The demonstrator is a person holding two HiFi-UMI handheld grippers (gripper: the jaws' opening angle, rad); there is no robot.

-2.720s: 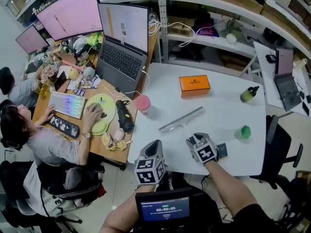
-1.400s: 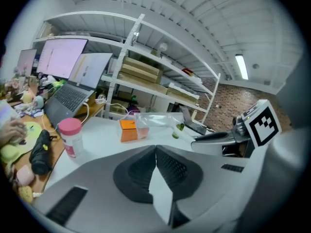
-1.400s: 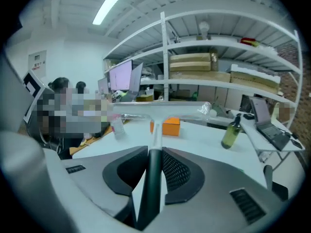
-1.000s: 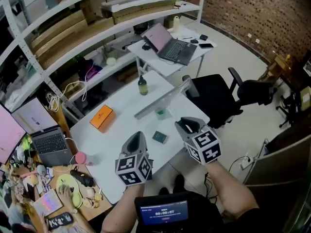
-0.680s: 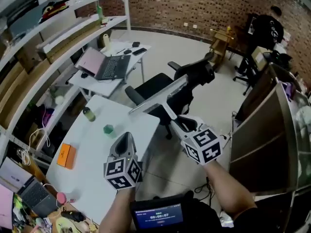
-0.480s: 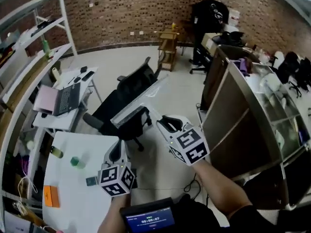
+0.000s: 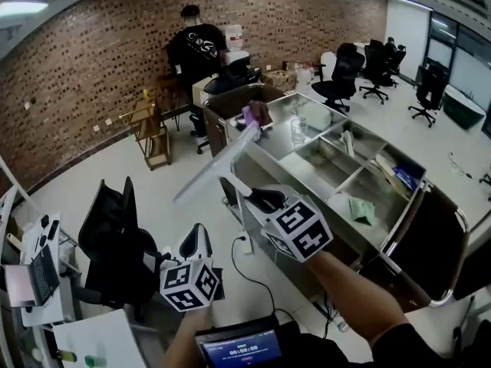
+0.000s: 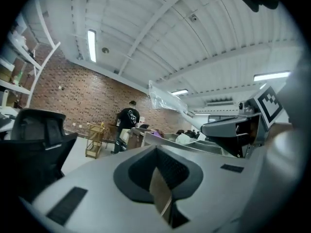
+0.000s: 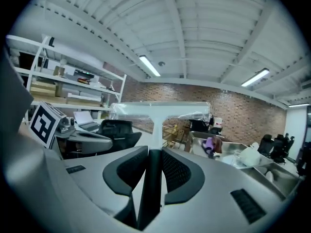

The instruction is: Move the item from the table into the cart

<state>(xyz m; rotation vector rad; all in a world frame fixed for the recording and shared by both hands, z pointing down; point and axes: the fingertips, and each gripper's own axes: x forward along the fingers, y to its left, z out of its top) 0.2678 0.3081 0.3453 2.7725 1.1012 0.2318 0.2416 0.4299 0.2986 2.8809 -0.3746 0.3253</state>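
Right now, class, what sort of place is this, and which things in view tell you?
Probably an open-plan office or workshop floor: a long red brick wall, black swivel office chairs, and a large stainless-steel cart with open compartments.

light: bright, even, from ceiling strips [image 8: 91, 45]
shadows: soft, faint on floor [image 7: 153, 182]
edges: fisheye curve, black corners in gripper views
focus: foreground soft, room sharp

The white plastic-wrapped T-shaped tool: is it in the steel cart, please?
Out: right gripper holds the tool aloft outside the cart.
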